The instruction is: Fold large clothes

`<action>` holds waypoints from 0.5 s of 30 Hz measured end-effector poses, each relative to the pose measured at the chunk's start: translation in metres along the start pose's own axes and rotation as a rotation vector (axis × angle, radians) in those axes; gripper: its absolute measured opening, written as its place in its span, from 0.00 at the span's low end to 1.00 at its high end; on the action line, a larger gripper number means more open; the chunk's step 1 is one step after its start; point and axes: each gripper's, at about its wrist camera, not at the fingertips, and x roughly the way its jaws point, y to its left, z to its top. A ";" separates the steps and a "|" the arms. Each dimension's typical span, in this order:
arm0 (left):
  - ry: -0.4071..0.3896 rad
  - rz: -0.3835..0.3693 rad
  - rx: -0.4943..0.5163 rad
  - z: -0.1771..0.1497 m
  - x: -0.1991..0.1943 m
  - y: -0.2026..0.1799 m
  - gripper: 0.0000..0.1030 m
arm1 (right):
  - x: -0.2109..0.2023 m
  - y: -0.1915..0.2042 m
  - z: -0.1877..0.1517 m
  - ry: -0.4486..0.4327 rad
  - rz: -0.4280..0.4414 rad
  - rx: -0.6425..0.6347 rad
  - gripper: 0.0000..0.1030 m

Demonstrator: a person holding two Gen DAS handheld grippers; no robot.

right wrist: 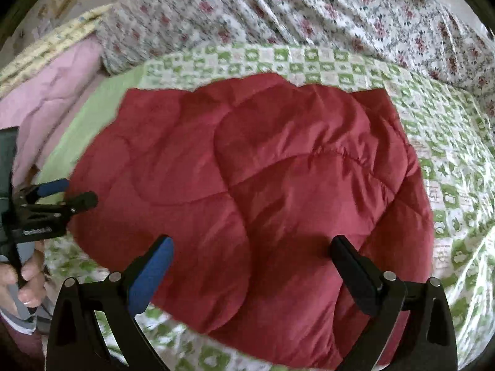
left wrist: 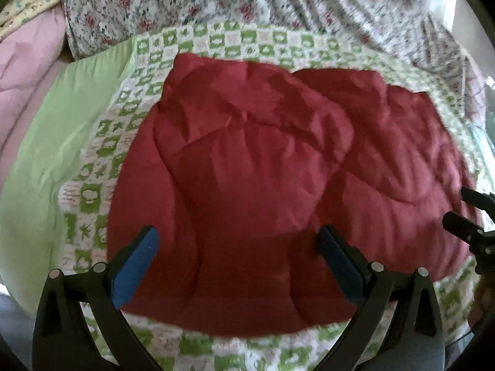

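Note:
A red quilted padded garment [left wrist: 263, 179] lies folded over itself on a green-and-white checked bedcover [left wrist: 198, 43]. It fills the middle of both views, and in the right wrist view the red garment [right wrist: 253, 185] shows a stitched seam near its centre. My left gripper [left wrist: 238, 241] hovers over the garment's near edge, open, with nothing between its blue-padded fingers. My right gripper [right wrist: 253, 253] is likewise open above the near edge. Each gripper shows at the side of the other's view: the right gripper [left wrist: 464, 210] at the right edge, the left gripper [right wrist: 68, 194] at the left edge.
A floral sheet [right wrist: 340, 9] lies bunched behind the checked cover. A pink quilt [right wrist: 52, 92] and a yellow patterned pillow [left wrist: 31, 3] sit at the far left. A person's hand [right wrist: 24, 281] holds the left gripper's handle.

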 end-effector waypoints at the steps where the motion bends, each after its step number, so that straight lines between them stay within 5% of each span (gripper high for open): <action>1: 0.006 -0.007 -0.004 0.002 0.005 0.001 1.00 | 0.010 -0.005 0.001 0.016 -0.015 0.015 0.99; 9: 0.006 -0.007 -0.029 0.033 0.029 0.000 1.00 | 0.014 -0.033 0.030 -0.061 -0.041 0.113 0.97; 15: -0.003 0.009 -0.032 0.050 0.050 -0.002 1.00 | 0.060 -0.058 0.050 -0.007 -0.057 0.142 0.99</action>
